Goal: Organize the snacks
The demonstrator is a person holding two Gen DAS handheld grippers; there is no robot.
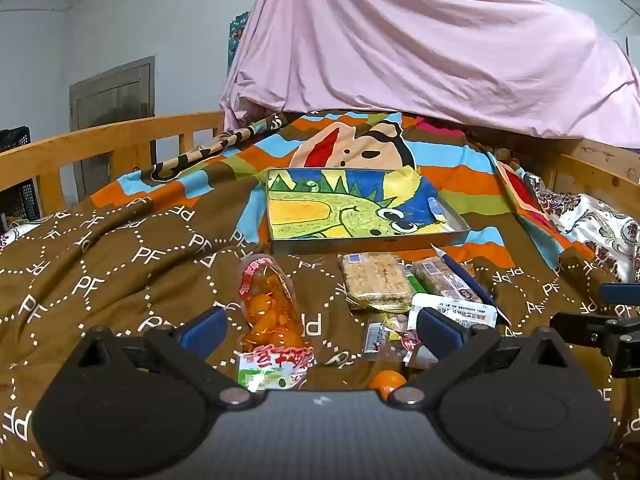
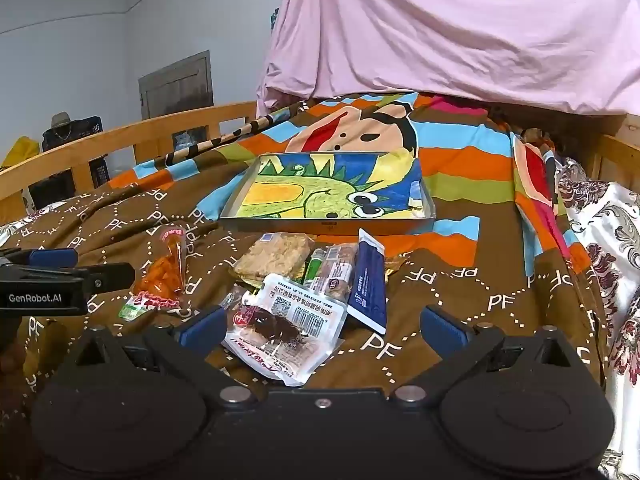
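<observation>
A shallow metal tray (image 1: 458,218) (image 2: 230,208) lined with a dinosaur drawing lies on the bed. In front of it sits a heap of snacks: a clear bag of orange candies (image 1: 268,308) (image 2: 164,276), a rice-crisp bar (image 1: 374,280) (image 2: 276,256), a brown bar (image 1: 444,280) (image 2: 334,270), a dark blue sachet (image 2: 370,280) and a white pack with a brown cake (image 2: 286,324). A loose orange candy (image 1: 386,384) lies close to the camera. My left gripper (image 1: 322,326) hovers open over the candy bag. My right gripper (image 2: 322,326) hovers open over the white pack. Neither touches anything.
A brown quilt (image 1: 120,264) printed with letters covers the bed, with a striped cartoon blanket (image 1: 460,180) behind the tray. Wooden rails (image 1: 100,136) run along the left and far right. A pink sheet (image 1: 400,48) hangs at the back. A floral pillow (image 2: 608,240) lies right.
</observation>
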